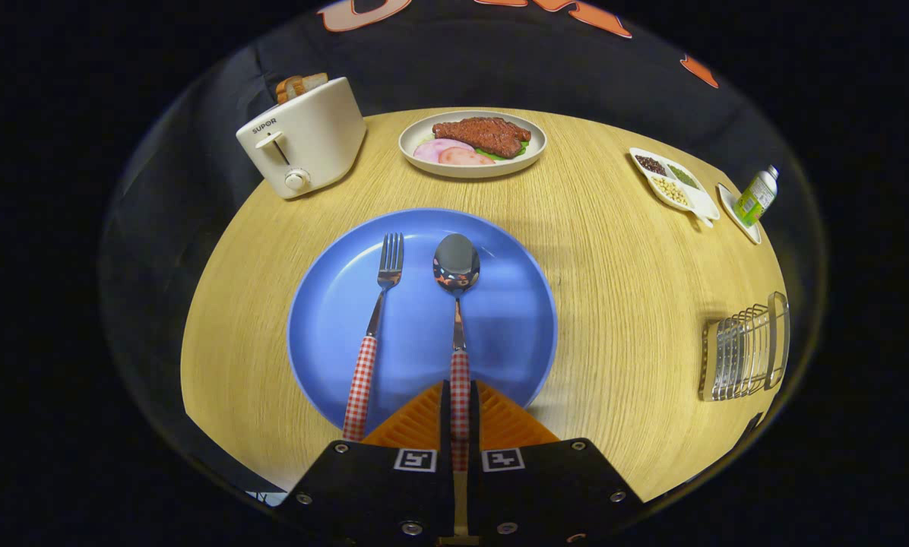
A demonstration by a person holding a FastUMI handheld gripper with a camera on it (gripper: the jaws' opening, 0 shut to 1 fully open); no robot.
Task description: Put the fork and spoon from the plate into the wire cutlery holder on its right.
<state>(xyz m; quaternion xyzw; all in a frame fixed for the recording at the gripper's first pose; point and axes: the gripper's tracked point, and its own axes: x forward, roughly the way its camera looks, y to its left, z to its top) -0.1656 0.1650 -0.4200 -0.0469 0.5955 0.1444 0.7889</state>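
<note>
1. The gripper (460, 395) has its two fingers drawn in almost together on the red-and-white checked handle of the steel spoon (456, 262); both press on that handle near its end, so I judge this a firm hold taken low on the handle, leaving the bowl free to go first into the holder.
2. The spoon lies lengthwise on the round blue plate (500, 319), bowl pointing away from the fingers; whether it is lifted off the plate yet I cannot tell.
3. The steel fork with a matching checked handle (375, 327) lies on the same plate just left of the spoon, parallel and apart from it, its handle end reaching over the near rim; it waits its turn, as I read it.
4. The silver wire cutlery holder (743, 349) stands on the round pale wooden table (622, 304), well to the right of the plate and looking empty; the carry should run rightward.
5. Beyond the plate stand a cream toaster with bread slices (302, 137) and a pale dish of meat (472, 143); far right sit a white divided dish of grains (671, 182) and a small green bottle (756, 196).
6. Hard to make out: the holder is squeezed by the lens, so its opening is unclear; the spoon handle's very end is hidden between the fingers.
</note>
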